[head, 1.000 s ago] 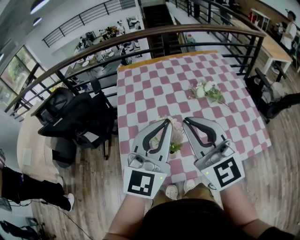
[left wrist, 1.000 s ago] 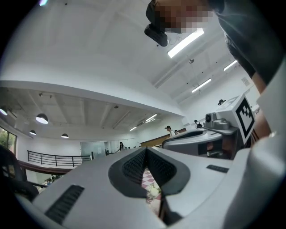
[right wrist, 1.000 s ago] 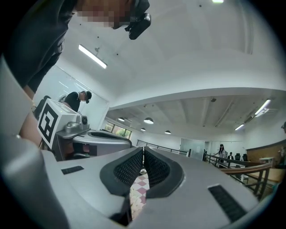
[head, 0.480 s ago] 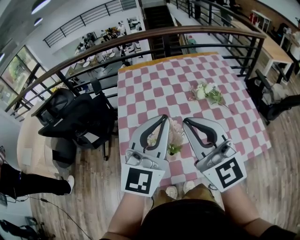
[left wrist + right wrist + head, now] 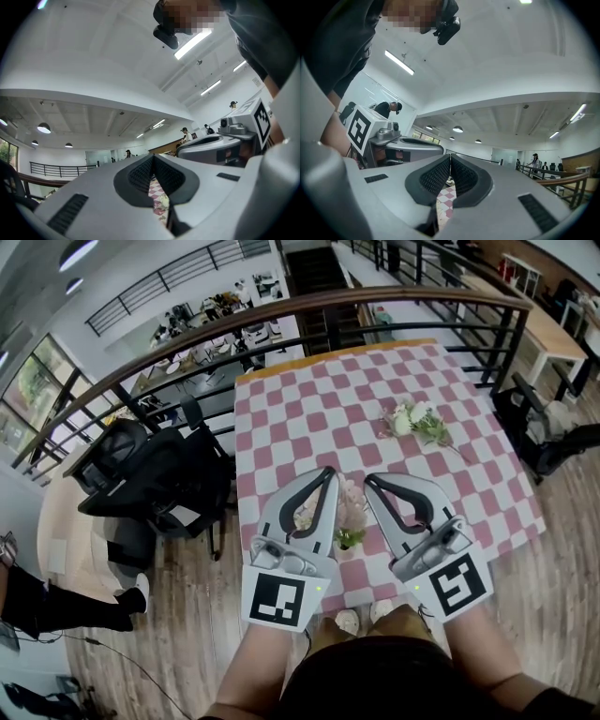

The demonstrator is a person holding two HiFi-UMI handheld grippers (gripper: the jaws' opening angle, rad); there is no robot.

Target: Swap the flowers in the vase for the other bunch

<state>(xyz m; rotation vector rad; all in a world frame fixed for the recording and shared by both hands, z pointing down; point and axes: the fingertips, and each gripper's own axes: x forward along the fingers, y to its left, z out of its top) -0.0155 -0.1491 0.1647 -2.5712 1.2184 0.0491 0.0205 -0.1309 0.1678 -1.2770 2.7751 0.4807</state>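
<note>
Jaws of left gripper [image 5: 327,472] and right gripper [image 5: 369,481] sit together, empty, so we should first open one for the flowers [image 5: 352,509] between them.

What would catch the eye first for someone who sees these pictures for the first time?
The pink-and-white checked tablecloth fills the middle of the head view. Near its front edge the left gripper and the right gripper, both with jaws together and empty, stand on either side of a vase of pale pink flowers. A bunch of white flowers lies further off on the cloth, towards the right.
</note>
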